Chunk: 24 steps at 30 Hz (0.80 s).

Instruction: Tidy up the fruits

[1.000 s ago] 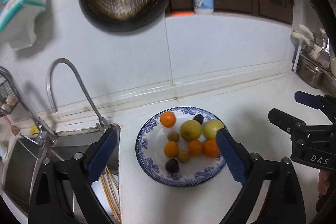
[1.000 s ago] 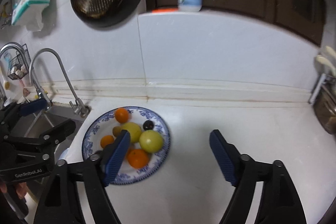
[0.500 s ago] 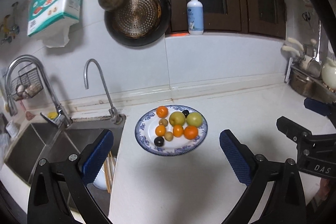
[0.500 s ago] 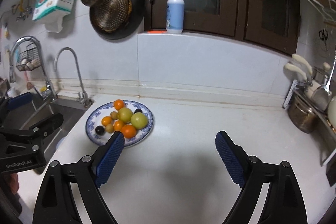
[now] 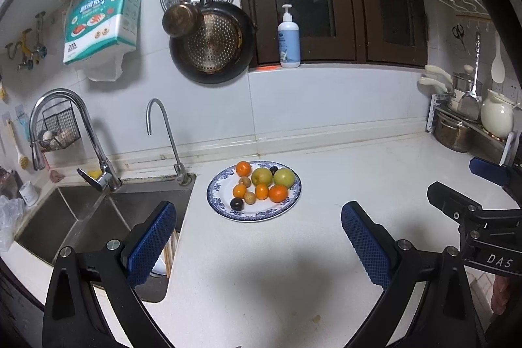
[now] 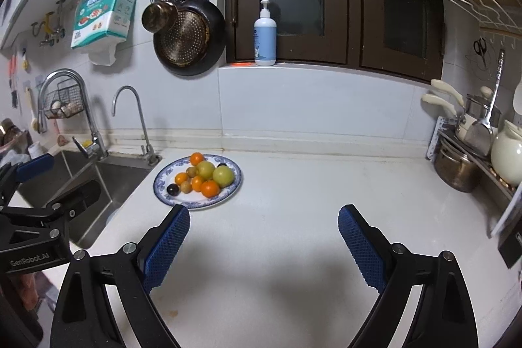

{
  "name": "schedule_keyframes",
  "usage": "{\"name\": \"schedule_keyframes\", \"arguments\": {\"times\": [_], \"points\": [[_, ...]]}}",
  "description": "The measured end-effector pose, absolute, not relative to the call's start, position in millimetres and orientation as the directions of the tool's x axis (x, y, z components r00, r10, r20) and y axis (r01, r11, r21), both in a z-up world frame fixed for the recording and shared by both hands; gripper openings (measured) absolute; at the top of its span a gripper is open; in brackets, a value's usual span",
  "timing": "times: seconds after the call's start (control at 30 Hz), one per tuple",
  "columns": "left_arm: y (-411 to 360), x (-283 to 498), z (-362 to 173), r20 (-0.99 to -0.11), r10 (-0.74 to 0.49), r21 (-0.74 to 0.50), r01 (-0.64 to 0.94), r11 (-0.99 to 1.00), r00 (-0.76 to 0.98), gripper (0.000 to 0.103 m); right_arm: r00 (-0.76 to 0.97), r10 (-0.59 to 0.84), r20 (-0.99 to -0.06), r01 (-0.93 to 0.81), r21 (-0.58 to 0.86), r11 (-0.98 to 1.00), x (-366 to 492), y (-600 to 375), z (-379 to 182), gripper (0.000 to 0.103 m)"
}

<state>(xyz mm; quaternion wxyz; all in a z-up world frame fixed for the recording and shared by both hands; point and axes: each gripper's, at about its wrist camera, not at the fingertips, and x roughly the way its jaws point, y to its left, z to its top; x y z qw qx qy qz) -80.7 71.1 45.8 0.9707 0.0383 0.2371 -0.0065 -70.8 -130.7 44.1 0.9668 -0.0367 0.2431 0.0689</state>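
Both grippers had drawn back from the fruits [image 5: 261, 185], heaped on the plate [image 5: 222, 206] beside the sink [image 5: 98, 217]. Left gripper [image 5: 259, 245], jaws wide and empty, sat nearer, fruits straight ahead; right gripper [image 6: 264, 245], likewise released, had them ahead-left.

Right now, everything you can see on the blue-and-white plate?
The plate is round, white, with a blue patterned rim; it looks ceramic. It lies flat on the white counter beside the sink, near the small faucet. It holds oranges, two yellow-green fruits, small brown and dark ones, clustered toward its back. Neither gripper touches it.
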Motion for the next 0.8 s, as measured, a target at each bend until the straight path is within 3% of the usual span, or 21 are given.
{"name": "schedule_keyframes", "arguments": {"times": [0.8], "points": [[52,-127,51,-0.424,0.034,0.100,0.009,0.995,0.905,0.103,0.880,0.126,-0.458,-0.156,-0.029,0.987,-116,-149,46,0.093]]}}
